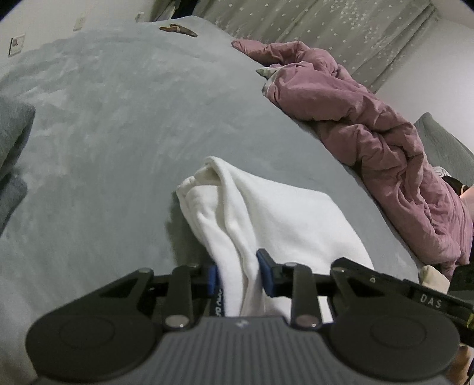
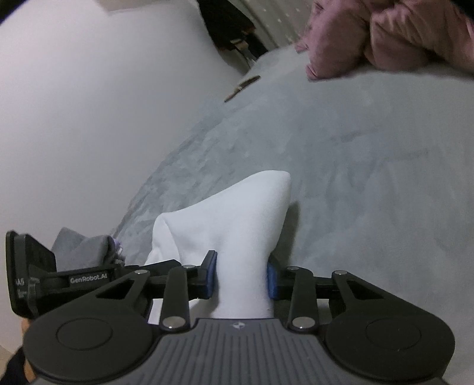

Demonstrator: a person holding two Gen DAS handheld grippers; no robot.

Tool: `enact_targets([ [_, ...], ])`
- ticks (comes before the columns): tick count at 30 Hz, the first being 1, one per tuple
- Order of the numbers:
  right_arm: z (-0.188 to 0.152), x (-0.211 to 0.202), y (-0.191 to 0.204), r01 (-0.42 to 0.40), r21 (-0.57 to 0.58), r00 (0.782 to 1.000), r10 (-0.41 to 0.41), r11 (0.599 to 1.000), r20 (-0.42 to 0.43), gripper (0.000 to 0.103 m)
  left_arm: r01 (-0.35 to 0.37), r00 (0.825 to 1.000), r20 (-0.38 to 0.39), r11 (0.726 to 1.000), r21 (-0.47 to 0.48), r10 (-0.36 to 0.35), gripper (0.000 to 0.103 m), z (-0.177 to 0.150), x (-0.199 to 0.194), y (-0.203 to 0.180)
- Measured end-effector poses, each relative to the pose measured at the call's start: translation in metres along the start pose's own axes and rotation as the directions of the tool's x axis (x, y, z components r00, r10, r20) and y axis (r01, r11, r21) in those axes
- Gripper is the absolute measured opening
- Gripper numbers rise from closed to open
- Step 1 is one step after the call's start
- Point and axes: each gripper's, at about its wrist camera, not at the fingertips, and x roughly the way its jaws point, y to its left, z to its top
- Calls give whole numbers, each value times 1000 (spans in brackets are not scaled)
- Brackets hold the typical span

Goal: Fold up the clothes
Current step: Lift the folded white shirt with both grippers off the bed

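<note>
A white garment (image 1: 266,213) lies bunched on the grey bed cover (image 1: 118,133). My left gripper (image 1: 237,274) is shut on a gathered fold of it, blue pads pressing the cloth from both sides. In the right wrist view the same white garment (image 2: 237,219) rises in a peak from the bed, and my right gripper (image 2: 242,274) is shut on its thick lower part. The left gripper's body (image 2: 44,278) shows at the left edge of that view, close beside the right one.
A crumpled pink duvet (image 1: 370,124) lies along the bed's right side below a star-patterned curtain (image 1: 326,29). A small brown object (image 1: 177,29) rests at the far end. Folded grey cloth (image 1: 11,139) sits at the left. A white wall (image 2: 89,88) borders the bed.
</note>
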Motion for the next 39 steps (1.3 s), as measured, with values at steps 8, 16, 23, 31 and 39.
enact_targets([
  [8, -5, -4, 8, 19, -24, 1000, -19, 1000, 25, 33, -39, 999, 23, 996, 75, 37, 26, 0, -5, -12],
  [16, -10, -4, 10, 15, -17, 999, -15, 1000, 37, 33, -65, 998, 23, 993, 94, 63, 26, 1, -7, -16],
  [23, -9, -9, 16, 10, -36, 997, -7, 999, 74, 33, -103, 991, 107, 980, 173, 85, 26, -2, -20, -31],
  [31, -10, -18, 18, -3, -41, 994, 7, 999, 112, 32, -236, 960, 225, 913, 333, 166, 25, -24, -26, -66],
  [39, -16, -19, 9, -12, 7, 995, 11, 1000, 102, 32, -280, 951, 232, 888, 365, 204, 25, -33, -23, -76],
])
